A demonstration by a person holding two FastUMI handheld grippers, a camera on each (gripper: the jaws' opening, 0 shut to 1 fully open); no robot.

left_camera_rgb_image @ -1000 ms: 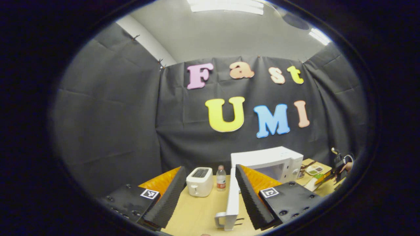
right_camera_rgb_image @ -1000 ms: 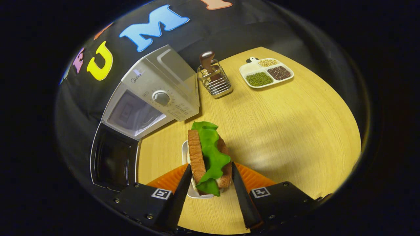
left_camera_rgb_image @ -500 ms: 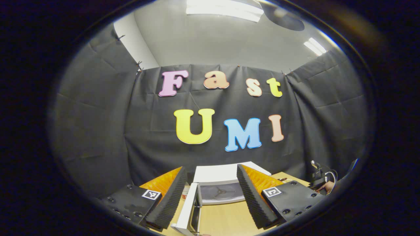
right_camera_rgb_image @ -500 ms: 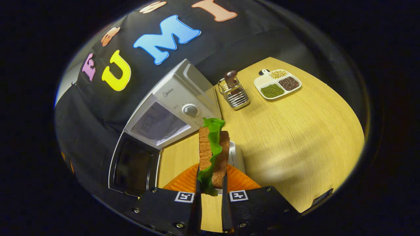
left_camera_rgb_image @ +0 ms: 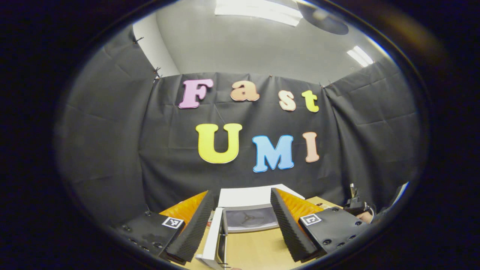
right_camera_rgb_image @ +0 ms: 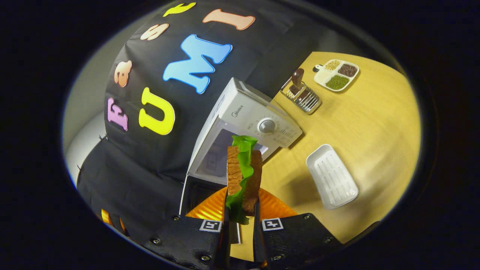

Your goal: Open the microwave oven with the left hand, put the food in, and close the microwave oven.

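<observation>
The sandwich (right_camera_rgb_image: 243,176) is held upright, clamped between both fingers of the right tool (right_camera_rgb_image: 240,221), in the air in front of the white microwave oven (right_camera_rgb_image: 247,127), whose door (left_camera_rgb_image: 213,240) is swung open. The left tool (left_camera_rgb_image: 240,221) is spread wide with nothing gripped, the open cavity seen beyond it. An empty white tray (right_camera_rgb_image: 332,176) lies on the worktop (right_camera_rgb_image: 375,123) to the right.

black screwed tool (right_camera_rgb_image: 240,240) housings, square coded markers, ribbed pads (left_camera_rgb_image: 287,225)
</observation>
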